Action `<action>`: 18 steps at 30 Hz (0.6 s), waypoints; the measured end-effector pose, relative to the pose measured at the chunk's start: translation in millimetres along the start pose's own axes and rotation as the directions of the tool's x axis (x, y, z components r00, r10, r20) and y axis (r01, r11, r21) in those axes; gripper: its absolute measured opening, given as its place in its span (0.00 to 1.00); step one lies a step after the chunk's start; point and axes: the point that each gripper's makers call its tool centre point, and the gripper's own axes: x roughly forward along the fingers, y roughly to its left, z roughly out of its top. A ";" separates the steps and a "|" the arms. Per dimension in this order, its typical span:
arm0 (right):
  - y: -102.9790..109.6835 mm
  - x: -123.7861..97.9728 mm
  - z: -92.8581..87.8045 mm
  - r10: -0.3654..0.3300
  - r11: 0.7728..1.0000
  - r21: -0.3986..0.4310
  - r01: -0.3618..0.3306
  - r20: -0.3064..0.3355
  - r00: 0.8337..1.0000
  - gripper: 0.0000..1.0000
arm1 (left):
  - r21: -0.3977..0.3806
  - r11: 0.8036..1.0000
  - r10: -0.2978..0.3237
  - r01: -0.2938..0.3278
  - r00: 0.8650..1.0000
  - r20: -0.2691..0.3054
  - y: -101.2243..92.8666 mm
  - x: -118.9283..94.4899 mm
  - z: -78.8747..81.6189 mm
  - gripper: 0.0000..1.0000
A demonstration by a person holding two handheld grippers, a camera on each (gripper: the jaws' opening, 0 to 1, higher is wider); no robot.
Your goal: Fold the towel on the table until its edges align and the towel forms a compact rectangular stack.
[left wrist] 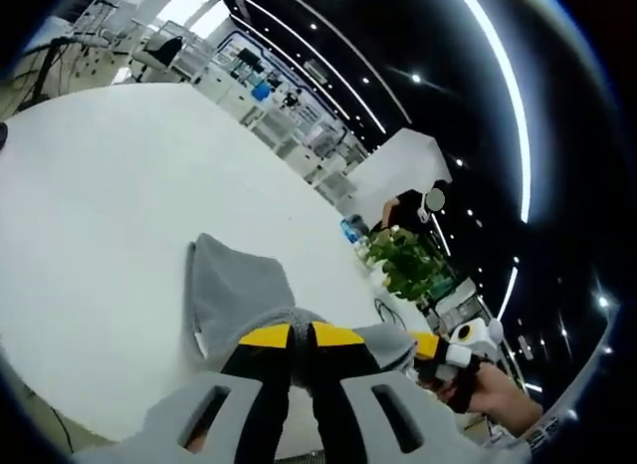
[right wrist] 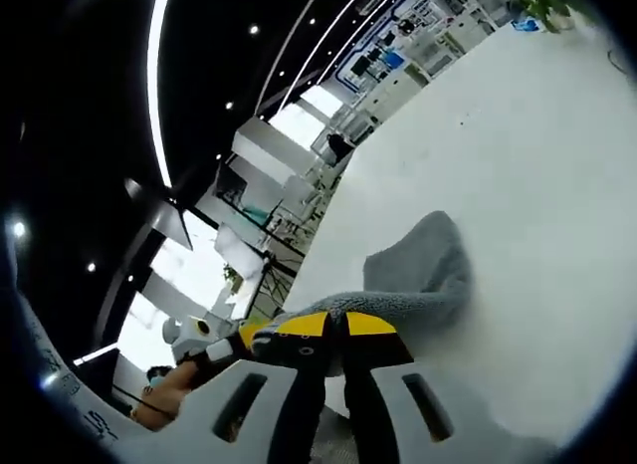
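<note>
A grey towel (left wrist: 234,290) lies on the round white table (left wrist: 100,185), its near edge lifted off the surface. My left gripper (left wrist: 301,336), with yellow-tipped black jaws, is shut on that near edge. The right gripper (left wrist: 438,349) comes in from the right of the left gripper view, held by a hand, pinching the same edge further along. In the right gripper view the towel (right wrist: 423,270) drapes from my right gripper (right wrist: 335,326), which is shut on its edge. The left gripper (right wrist: 224,343) appears at the left there, gripping the towel too.
A green potted plant (left wrist: 406,260) and a blue object (left wrist: 352,228) stand at the table's far edge. A person (left wrist: 410,210) is behind them. Desks and shelves (right wrist: 398,56) fill the room beyond the table (right wrist: 537,165).
</note>
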 end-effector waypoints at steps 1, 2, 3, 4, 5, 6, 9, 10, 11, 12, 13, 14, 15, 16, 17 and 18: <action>-2.3 1.9 1.8 -0.003 1.000 0.005 0.003 0.004 1.000 0.03 | -0.001 1.000 0.000 0.000 1.000 -0.001 0.8 3.1 1.7 0.06; -4.8 4.2 4.6 -0.006 1.000 0.008 0.006 0.010 1.000 0.03 | -0.001 1.000 0.000 0.000 1.000 -0.001 1.6 5.7 2.9 0.06; -7.2 6.3 6.4 -0.012 1.000 0.017 0.011 0.013 1.000 0.03 | -0.009 1.000 0.002 -0.002 1.000 -0.002 3.2 8.8 4.3 0.06; -8.9 7.6 8.2 -0.015 1.000 0.021 0.015 0.017 1.000 0.03 | -0.013 1.000 0.003 -0.003 1.000 -0.002 3.2 11.1 4.9 0.06; -10.9 10.1 11.3 -0.021 0.999 0.035 0.020 0.026 0.999 0.03 | -0.025 1.000 0.005 -0.005 1.000 0.000 4.3 14.0 6.0 0.06; -12.5 11.5 13.8 -0.024 0.999 0.048 0.022 0.035 0.999 0.03 | -0.041 0.999 0.008 -0.008 1.000 0.002 5.6 16.4 7.0 0.06; -18.4 18.7 21.1 -0.035 0.997 0.073 0.032 0.053 0.998 0.03 | -0.072 0.997 0.013 -0.012 1.000 0.013 8.6 22.9 10.2 0.06; -18.8 19.5 22.0 -0.037 0.997 0.071 0.033 0.054 0.998 0.03 | -0.077 0.997 0.016 -0.015 1.000 0.016 9.5 24.8 10.9 0.07; -20.2 22.6 24.7 -0.042 0.997 0.067 0.038 0.060 0.997 0.03 | -0.088 0.996 0.020 -0.019 1.000 0.020 10.8 27.1 11.8 0.07; -22.2 24.4 26.6 -0.046 0.997 0.069 0.042 0.066 0.997 0.03 | -0.092 0.996 0.022 -0.020 1.000 0.021 11.2 29.1 12.3 0.07; -25.2 27.9 29.4 -0.055 0.995 0.090 0.048 0.076 0.996 0.03 | -0.096 0.995 0.025 -0.022 0.999 0.022 12.0 31.4 12.8 0.07; -26.7 29.8 31.0 -0.057 0.994 0.101 0.049 0.081 0.995 0.03 | -0.102 0.994 0.030 -0.027 0.999 0.023 13.0 33.0 13.4 0.07; -29.5 33.1 32.9 -0.062 0.993 0.101 0.053 0.084 0.995 0.03 | -0.106 0.994 0.034 -0.031 0.999 0.025 13.7 34.5 14.1 0.07; -30.9 35.0 34.3 -0.065 0.993 0.102 0.056 0.086 0.994 0.03 | -0.111 0.993 0.037 -0.033 0.999 0.027 14.5 35.8 15.2 0.07; -32.8 37.4 35.8 -0.069 0.993 0.102 0.060 0.088 0.994 0.03 | -0.122 0.992 0.042 -0.037 0.999 0.032 15.7 37.2 16.5 0.07; -35.5 39.9 37.9 -0.075 0.992 0.104 0.065 0.093 0.993 0.03 | -0.128 0.991 0.046 -0.041 0.998 0.035 17.1 38.4 17.5 0.07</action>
